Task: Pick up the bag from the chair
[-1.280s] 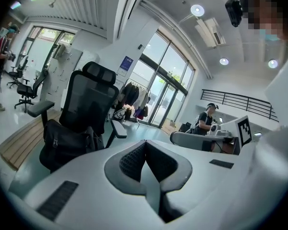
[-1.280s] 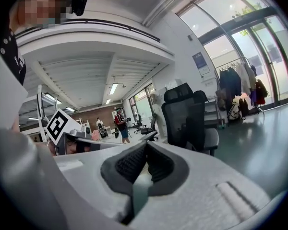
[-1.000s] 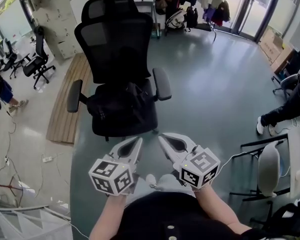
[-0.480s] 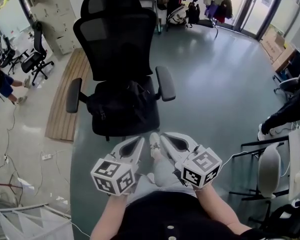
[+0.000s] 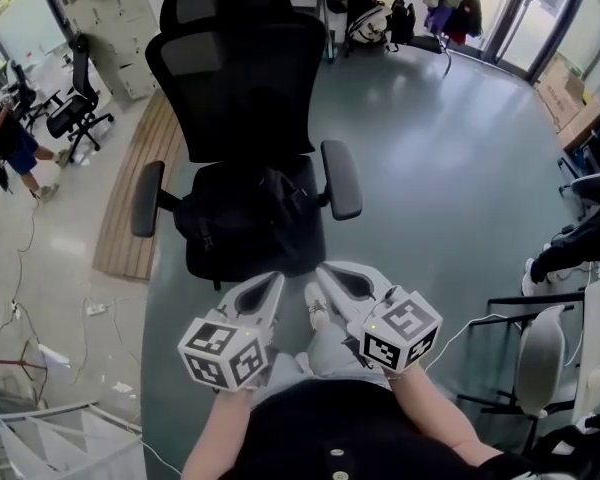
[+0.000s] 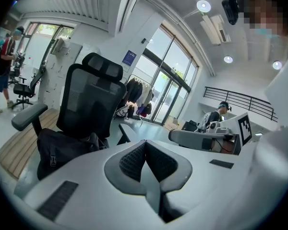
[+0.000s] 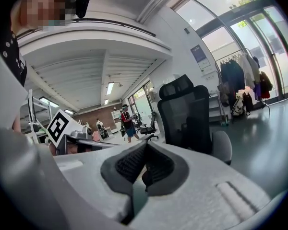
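Grey-green office floor [image 5: 430,168]: black mesh chair [image 5: 235,78], black bag [image 5: 245,213] lying on its seat. Left gripper [image 5: 276,280] and right gripper [image 5: 322,271], jaws closed, empty, just before the chair's front edge, clear of the bag.

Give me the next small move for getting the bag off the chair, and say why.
Probably bring both claws forward to the bag. The left claw and right claw hang short of the chair, both shut and empty, and the bag lies untouched on it. Opening them would likely come after that.
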`<action>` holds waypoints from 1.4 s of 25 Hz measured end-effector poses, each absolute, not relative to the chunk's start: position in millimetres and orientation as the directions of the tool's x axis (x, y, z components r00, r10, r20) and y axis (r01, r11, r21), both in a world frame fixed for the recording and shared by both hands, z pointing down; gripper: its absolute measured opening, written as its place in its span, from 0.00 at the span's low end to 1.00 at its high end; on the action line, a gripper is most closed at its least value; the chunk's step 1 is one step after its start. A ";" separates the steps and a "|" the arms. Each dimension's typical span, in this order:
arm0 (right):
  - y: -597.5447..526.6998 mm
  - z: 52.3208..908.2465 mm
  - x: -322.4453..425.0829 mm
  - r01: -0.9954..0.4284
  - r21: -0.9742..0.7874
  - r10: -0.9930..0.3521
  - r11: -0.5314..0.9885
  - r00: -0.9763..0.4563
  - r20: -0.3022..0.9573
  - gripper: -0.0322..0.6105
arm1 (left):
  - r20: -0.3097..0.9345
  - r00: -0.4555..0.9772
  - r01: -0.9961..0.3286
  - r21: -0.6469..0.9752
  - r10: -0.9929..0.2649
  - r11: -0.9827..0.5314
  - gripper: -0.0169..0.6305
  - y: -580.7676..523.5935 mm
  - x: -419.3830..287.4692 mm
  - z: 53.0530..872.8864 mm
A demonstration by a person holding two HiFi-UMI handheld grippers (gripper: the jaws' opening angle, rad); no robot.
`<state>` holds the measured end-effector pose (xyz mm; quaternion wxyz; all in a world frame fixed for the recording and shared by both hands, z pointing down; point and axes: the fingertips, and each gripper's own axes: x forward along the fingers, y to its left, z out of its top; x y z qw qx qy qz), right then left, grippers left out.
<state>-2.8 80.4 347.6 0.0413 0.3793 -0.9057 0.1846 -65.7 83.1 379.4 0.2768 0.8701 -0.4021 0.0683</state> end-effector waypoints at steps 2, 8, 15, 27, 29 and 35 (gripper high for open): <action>57.7 352.3 1.1 -0.698 -0.308 -0.666 0.647 -0.713 0.217 0.05 | 0.348 0.663 -0.741 0.429 -0.663 -0.516 0.05 61.0 -61.8 383.8; -15.2 351.4 19.1 -0.683 -0.324 -0.658 0.655 -0.726 0.200 0.05 | 0.365 0.652 -0.754 0.409 -0.664 -0.515 0.05 -6.3 -50.9 385.2; -88.9 343.3 33.7 -0.652 -0.335 -0.622 0.680 -0.755 0.207 0.05 | 0.373 0.588 -0.799 0.403 -0.718 -0.446 0.05 -80.3 -54.7 374.1; -169.0 368.8 47.8 -0.613 -0.347 -0.558 0.710 -0.790 0.254 0.05 | 0.409 0.551 -0.808 0.478 -0.728 -0.343 0.05 -144.8 -46.7 407.2; -176.0 371.3 50.4 -0.610 -0.343 -0.553 0.714 -0.792 0.259 0.05 | 0.421 0.548 -0.811 0.478 -0.723 -0.337 0.05 -149.7 -45.9 413.3; -187.4 381.3 57.4 -0.617 -0.361 -0.552 0.699 -0.787 0.277 0.05 | 0.445 0.539 -0.817 0.483 -0.715 -0.316 0.05 -158.3 -45.2 423.6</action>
